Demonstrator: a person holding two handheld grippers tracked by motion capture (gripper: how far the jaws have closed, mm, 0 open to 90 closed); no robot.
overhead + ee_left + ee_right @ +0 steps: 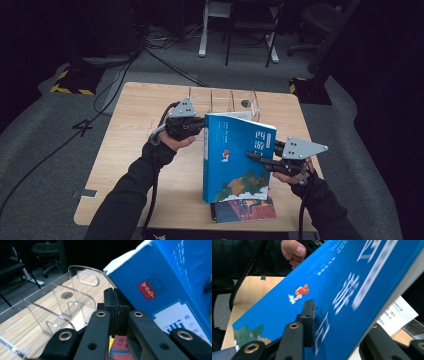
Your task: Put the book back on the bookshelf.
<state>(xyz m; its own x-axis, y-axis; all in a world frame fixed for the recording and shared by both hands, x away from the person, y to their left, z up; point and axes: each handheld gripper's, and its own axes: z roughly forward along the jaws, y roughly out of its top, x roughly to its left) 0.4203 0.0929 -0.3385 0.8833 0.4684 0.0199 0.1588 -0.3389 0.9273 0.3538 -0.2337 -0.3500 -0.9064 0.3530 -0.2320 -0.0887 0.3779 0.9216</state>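
A blue book (232,155) stands upright and slightly tilted near the table's front, lifted off a second book (245,210) that lies flat beneath it. My right gripper (251,156) is shut on the blue book's right edge. In the right gripper view, one pad (309,315) presses the blue book's cover (337,290) and the other jaw is behind the book. My left gripper (202,123) is at the book's upper left edge. Its pads (112,310) meet with nothing between them, beside the book's top corner (162,277).
A clear plastic rack (225,100) with upright dividers (62,302) stands at the back of the wooden table (130,140), just behind the book. Cables trail off the table's left side to the floor. Chairs and stands sit beyond the far edge.
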